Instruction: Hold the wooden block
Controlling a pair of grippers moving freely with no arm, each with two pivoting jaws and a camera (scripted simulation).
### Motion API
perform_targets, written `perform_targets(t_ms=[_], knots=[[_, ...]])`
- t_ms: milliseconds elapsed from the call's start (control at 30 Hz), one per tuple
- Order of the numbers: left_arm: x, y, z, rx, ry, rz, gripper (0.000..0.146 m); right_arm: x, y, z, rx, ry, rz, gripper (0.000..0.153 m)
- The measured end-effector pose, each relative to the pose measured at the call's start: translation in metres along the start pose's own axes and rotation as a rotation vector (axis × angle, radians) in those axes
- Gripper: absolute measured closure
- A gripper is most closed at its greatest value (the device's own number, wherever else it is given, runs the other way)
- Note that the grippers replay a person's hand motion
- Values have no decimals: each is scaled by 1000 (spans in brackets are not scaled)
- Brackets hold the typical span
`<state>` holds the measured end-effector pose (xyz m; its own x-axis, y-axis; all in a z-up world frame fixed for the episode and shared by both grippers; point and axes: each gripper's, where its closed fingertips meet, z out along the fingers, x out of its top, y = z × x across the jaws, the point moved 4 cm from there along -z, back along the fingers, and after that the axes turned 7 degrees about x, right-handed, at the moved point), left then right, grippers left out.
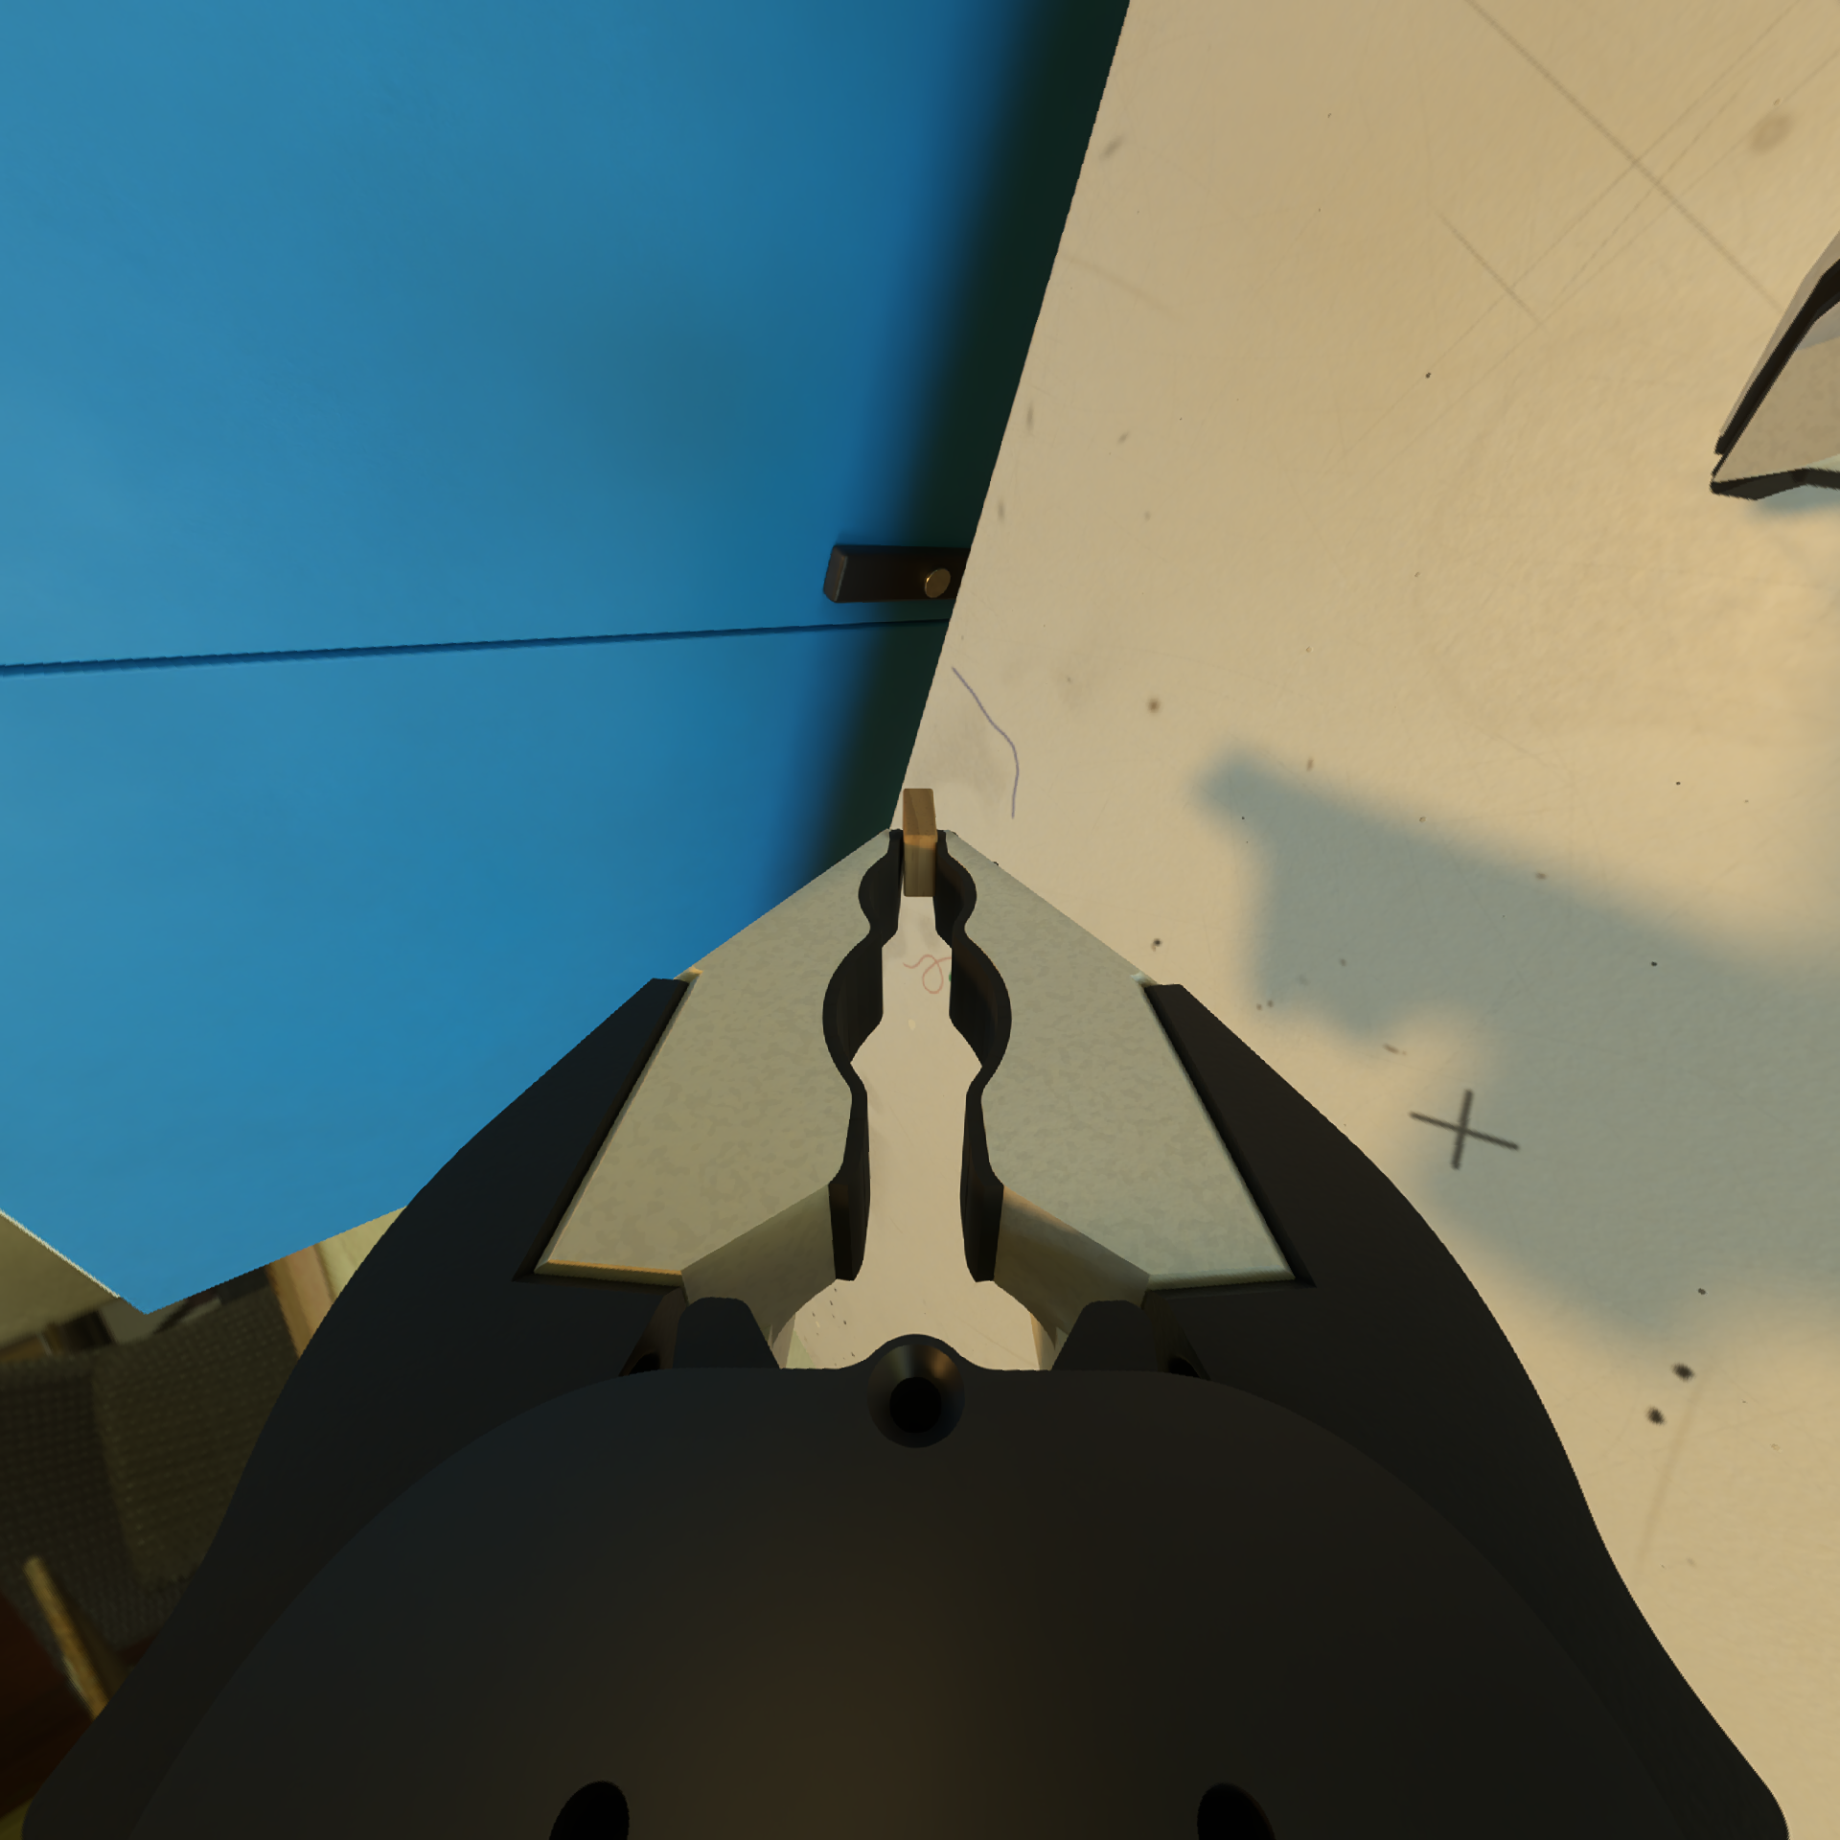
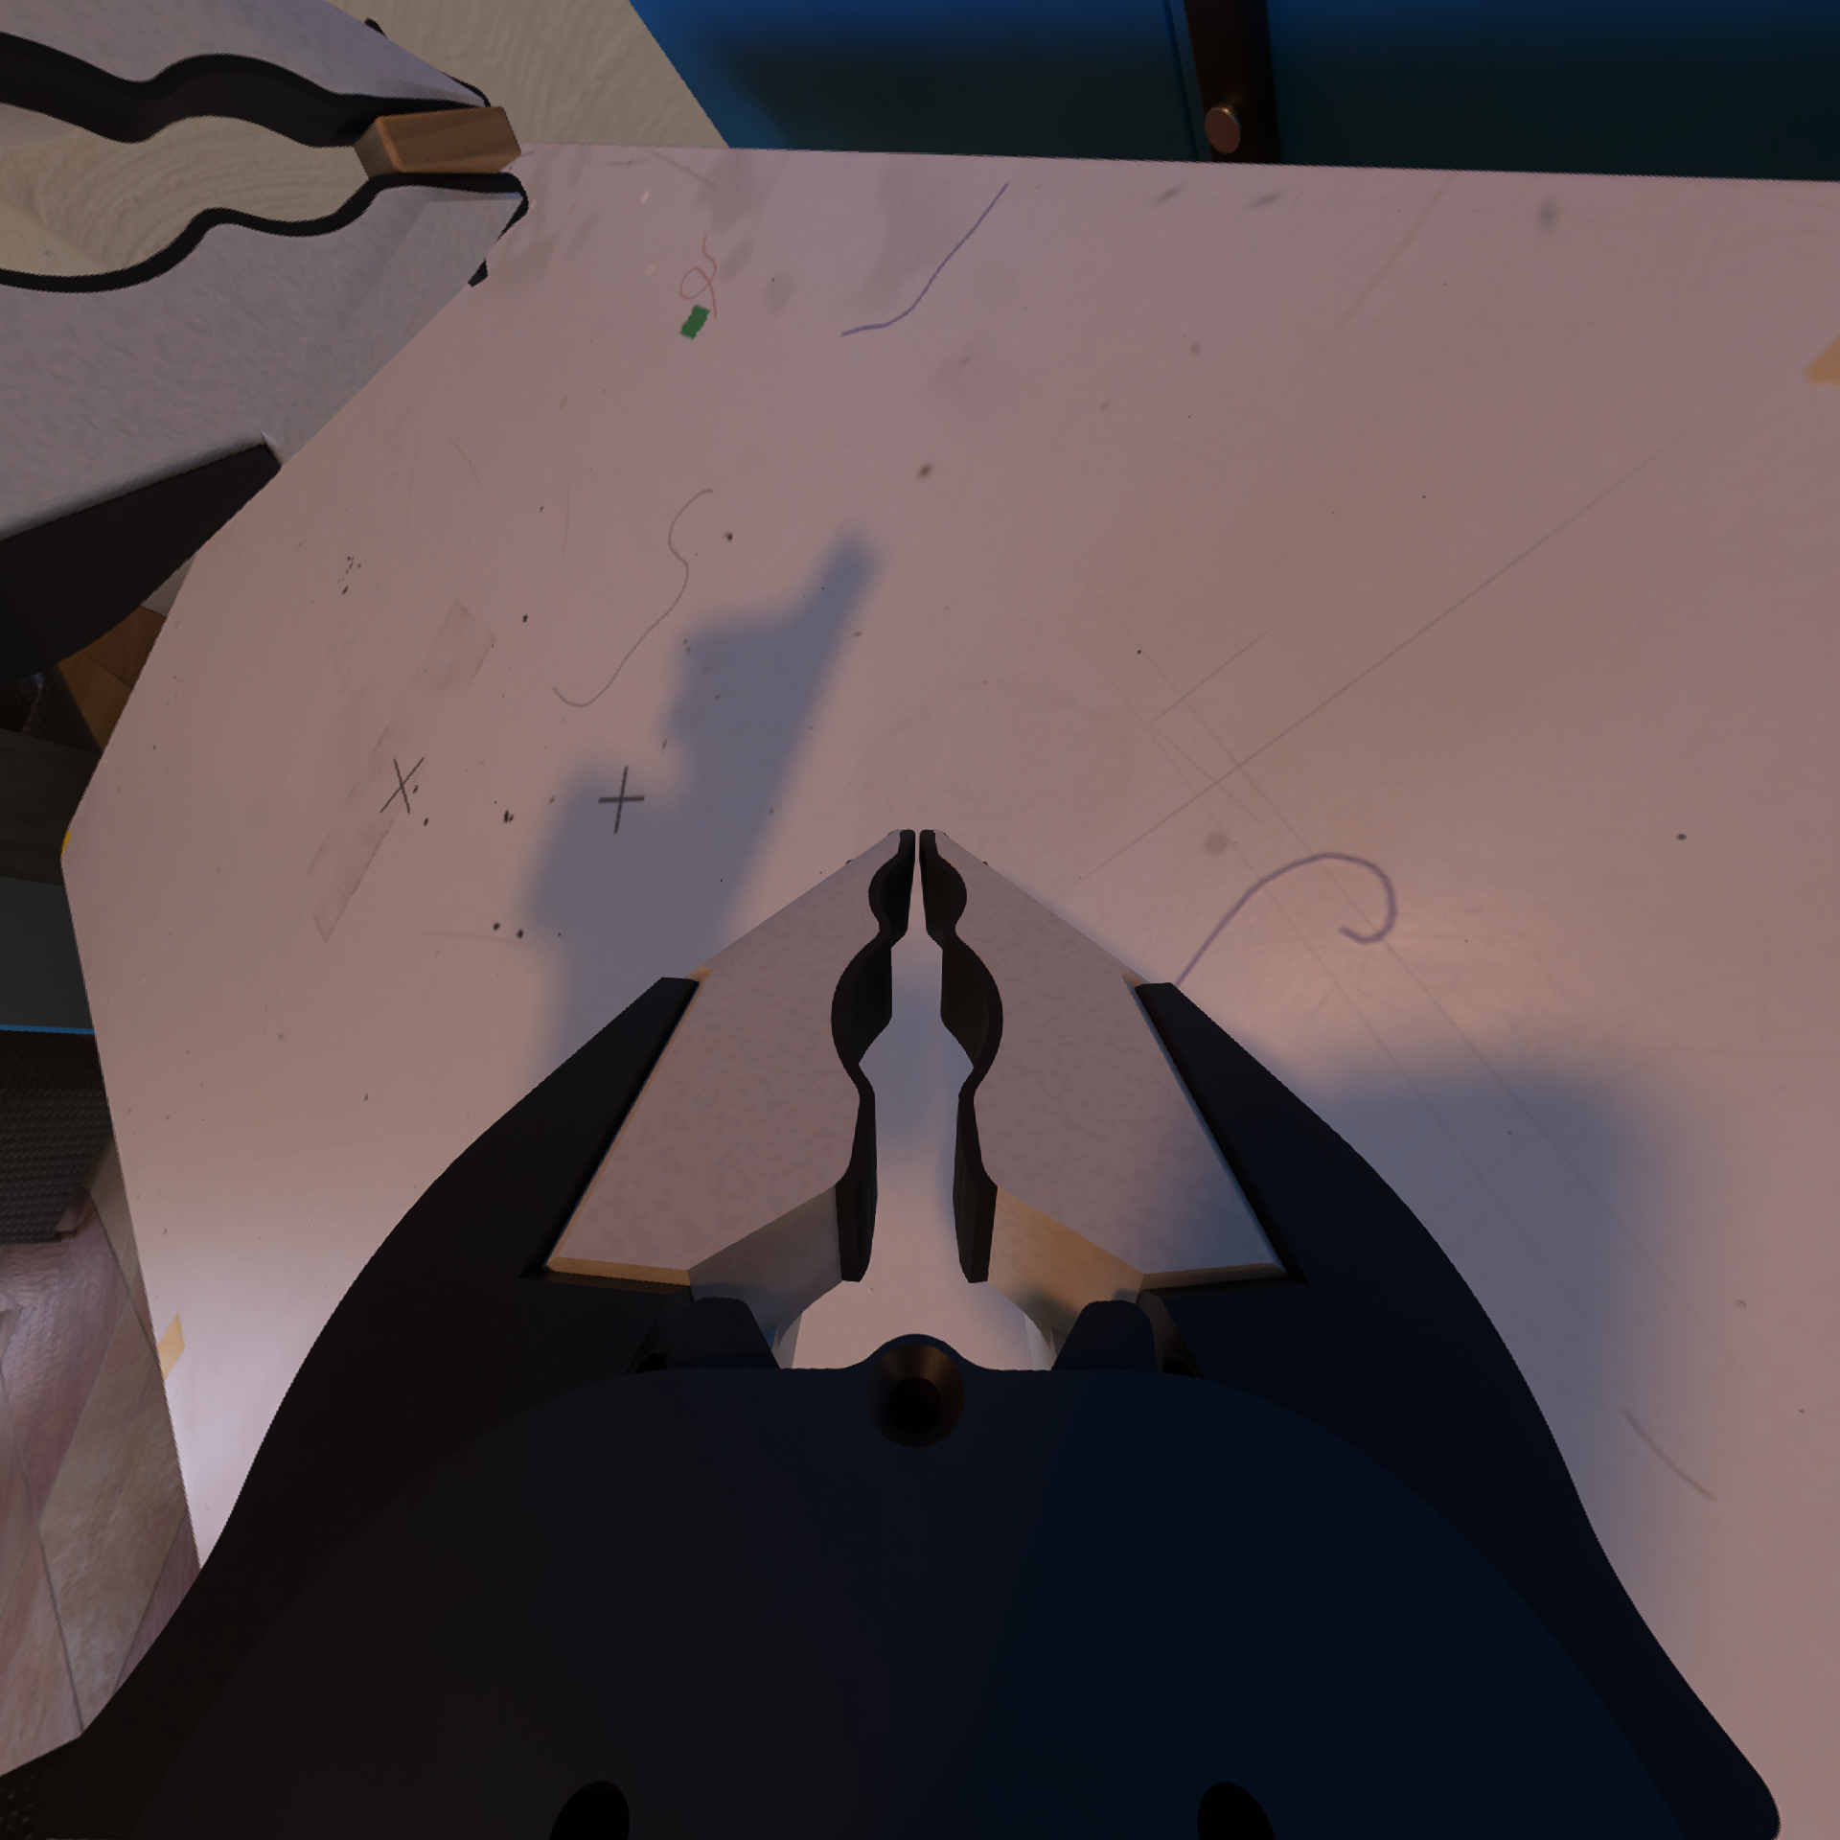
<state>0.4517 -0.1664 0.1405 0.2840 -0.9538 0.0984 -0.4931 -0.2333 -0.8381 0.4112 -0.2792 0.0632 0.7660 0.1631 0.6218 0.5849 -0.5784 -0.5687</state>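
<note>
My left gripper (image 1: pixel 917 846) is shut on a small wooden block (image 1: pixel 918 831), pinched between its fingertips and sticking out past them, above the table's edge. The right wrist view shows this same gripper (image 2: pixel 438 159) at the top left with the block (image 2: pixel 443 139) in its tips. My right gripper (image 2: pixel 916 846) is shut with nothing between its fingers, held over the middle of the table. Its tip shows at the right edge of the left wrist view (image 1: pixel 1782 398).
The pale table top (image 2: pixel 1195 498) has pen scribbles, crosses and a small green tape scrap (image 2: pixel 694 322). Beyond its edge stands a blue cabinet front (image 1: pixel 448 398) with a dark handle (image 1: pixel 891 575). Gripper shadows fall on the table.
</note>
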Motion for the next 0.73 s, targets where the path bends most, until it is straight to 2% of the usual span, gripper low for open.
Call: perform_targets(t_ms=[367,733], knots=[[3,1,-2,5,4,15,141,-2,5,5,17,-44,1,152],[3,1,-2,15,9,31,141,-1,7,10,29,-164,-52,152]])
